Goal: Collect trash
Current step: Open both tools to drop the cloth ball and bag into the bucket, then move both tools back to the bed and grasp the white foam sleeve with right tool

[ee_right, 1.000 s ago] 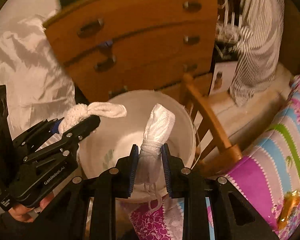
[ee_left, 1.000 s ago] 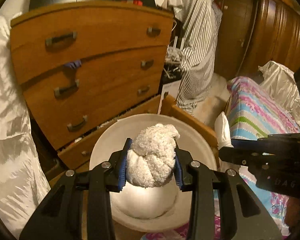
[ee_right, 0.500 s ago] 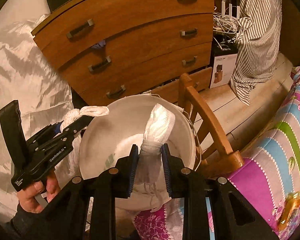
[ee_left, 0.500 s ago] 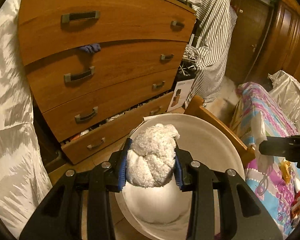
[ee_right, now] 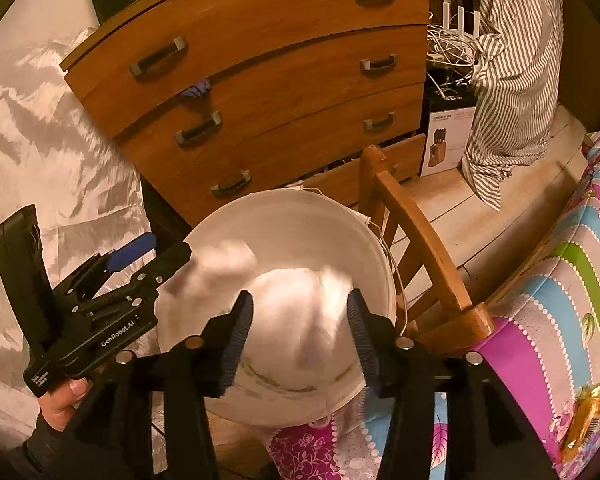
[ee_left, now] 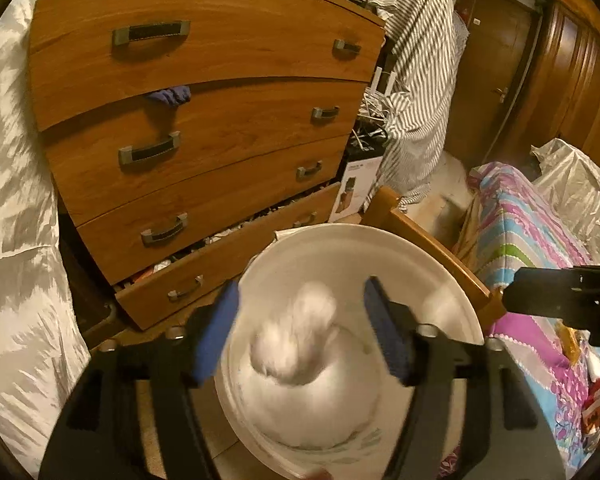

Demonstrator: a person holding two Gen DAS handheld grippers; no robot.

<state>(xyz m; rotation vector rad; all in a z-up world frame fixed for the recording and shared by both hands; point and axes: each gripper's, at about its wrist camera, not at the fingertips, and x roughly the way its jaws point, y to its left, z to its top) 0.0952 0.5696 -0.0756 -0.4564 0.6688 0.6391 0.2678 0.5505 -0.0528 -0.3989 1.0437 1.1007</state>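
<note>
Big wooden dresser (ee_left: 204,120) fills the back, bottom drawer hanging partway out. In front of it sits the white bucket (ee_right: 300,216), right next to a wooden chair (ee_right: 420,248). Both claws hang over the bucket mouth: left gripper (ee_left: 300,336) and right gripper (ee_right: 300,332) are both spreading apart, pads off everything. A blurry white wad (ee_left: 296,344) sits loose between the left jaws, inside the bucket outline, and another white wad (ee_right: 304,308) between the right ones

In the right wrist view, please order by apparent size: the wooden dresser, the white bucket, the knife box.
1. Wooden dresser.
2. White bucket; it is nearer the camera, so this gap is unsure.
3. Knife box.
</note>
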